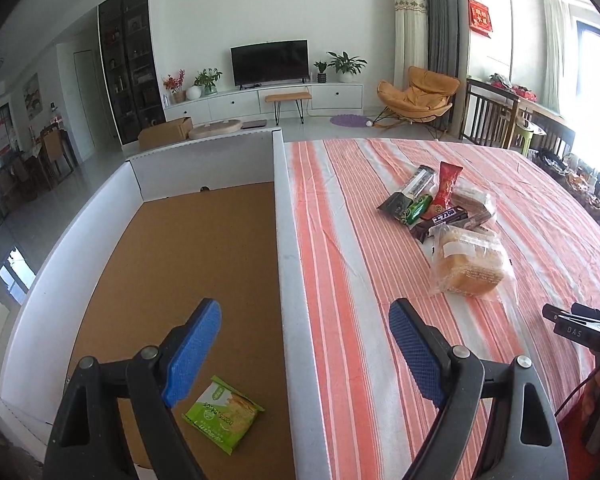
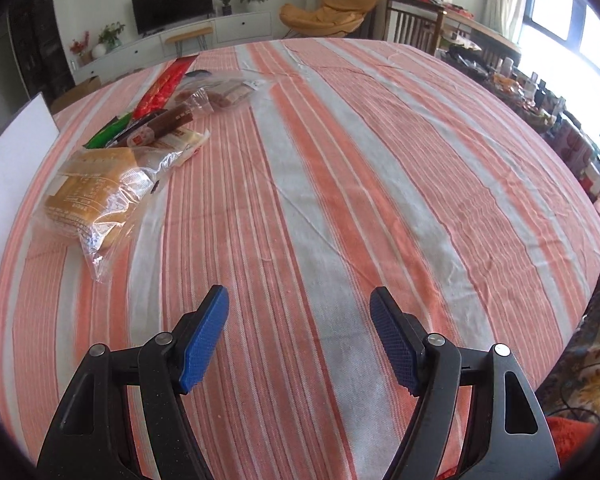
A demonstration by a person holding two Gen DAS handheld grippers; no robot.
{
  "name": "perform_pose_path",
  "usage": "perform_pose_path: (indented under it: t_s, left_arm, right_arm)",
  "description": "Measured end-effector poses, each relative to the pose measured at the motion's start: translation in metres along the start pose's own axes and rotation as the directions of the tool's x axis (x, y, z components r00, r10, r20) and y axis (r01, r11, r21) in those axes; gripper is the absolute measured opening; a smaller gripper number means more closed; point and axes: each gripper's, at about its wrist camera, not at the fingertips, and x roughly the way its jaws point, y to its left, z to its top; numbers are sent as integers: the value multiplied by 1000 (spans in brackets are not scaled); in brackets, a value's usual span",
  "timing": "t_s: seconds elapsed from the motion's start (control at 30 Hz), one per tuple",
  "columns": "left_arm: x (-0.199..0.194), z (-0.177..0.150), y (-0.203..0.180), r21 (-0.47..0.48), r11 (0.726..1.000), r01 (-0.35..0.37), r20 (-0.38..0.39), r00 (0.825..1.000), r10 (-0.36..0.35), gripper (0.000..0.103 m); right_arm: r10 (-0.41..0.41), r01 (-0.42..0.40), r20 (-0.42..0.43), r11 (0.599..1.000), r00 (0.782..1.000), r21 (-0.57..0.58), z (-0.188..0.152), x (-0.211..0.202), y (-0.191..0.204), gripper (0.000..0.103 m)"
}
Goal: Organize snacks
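One green cracker packet (image 1: pixel 223 416) is in the cardboard box (image 1: pixel 180 248), both the left gripper (image 1: pixel 304 312) and right gripper (image 2: pixel 299 300) are wide open and empty, so next grab's probably the bagged bread (image 2: pixel 96 192) from the snack pile on the striped tablecloth (image 2: pixel 340 184).

One white-walled box (image 1: pixel 288 216) holding one green snack packet (image 1: pixel 223 414). On the striped worktop (image 2: pixel 340 184), one pile of loose snacks: one bagged bread loaf (image 1: pixel 470 266), one red packet (image 1: pixel 447 184), one green packet (image 1: pixel 418 209), one dark bar (image 1: pixel 444 218); other wrappers overlap and cannot be counted.
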Motion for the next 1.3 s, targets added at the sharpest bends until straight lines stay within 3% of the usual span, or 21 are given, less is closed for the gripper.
perform_pose_path:
  t_s: [0.2,0.4,0.6,0.7,0.77,0.9,1.0,1.17,1.23,1.3]
  left_arm:
    - [-6,6,-8,14,1000,6,6,1000,-6,86]
    - [-7,11,-4,-24,999,-42,11,999,42,87]
    - [-30,19,-20,10,984,-179,156,972,175,87]
    - [-42,31,-34,33,987,-156,219,965,145,96]
    - [-43,42,-47,64,993,-98,219,972,82,100]
    - [-18,61,-80,152,988,-13,104,995,-3,100]
    - [27,71,-107,229,973,-25,-15,999,30,100]
    - [104,75,-128,264,954,-139,-151,971,183,100]
    - [125,73,-133,267,953,-146,-194,960,202,100]
    - [143,66,-140,266,958,-106,-254,951,176,100]
  right_arm:
    - [11,-11,-24,1000,1000,0,-3,3,1,77]
    - [19,-19,-31,1000,999,4,-4,3,0,82]
    - [19,-19,-35,1000,999,-2,-4,2,1,83]
    - [19,-19,-35,1000,999,-1,-4,2,1,83]
    - [20,-20,-36,1000,999,-1,-5,2,2,84]
    - [21,-21,-36,1000,999,0,-5,1,1,84]
    - [26,-26,-35,1000,999,5,-5,1,1,84]
    - [75,-74,-24,996,997,57,-5,-3,-7,83]
    - [100,-98,-15,991,995,90,-5,-4,-13,83]
    - [122,-121,-6,986,992,119,-5,-5,-17,83]
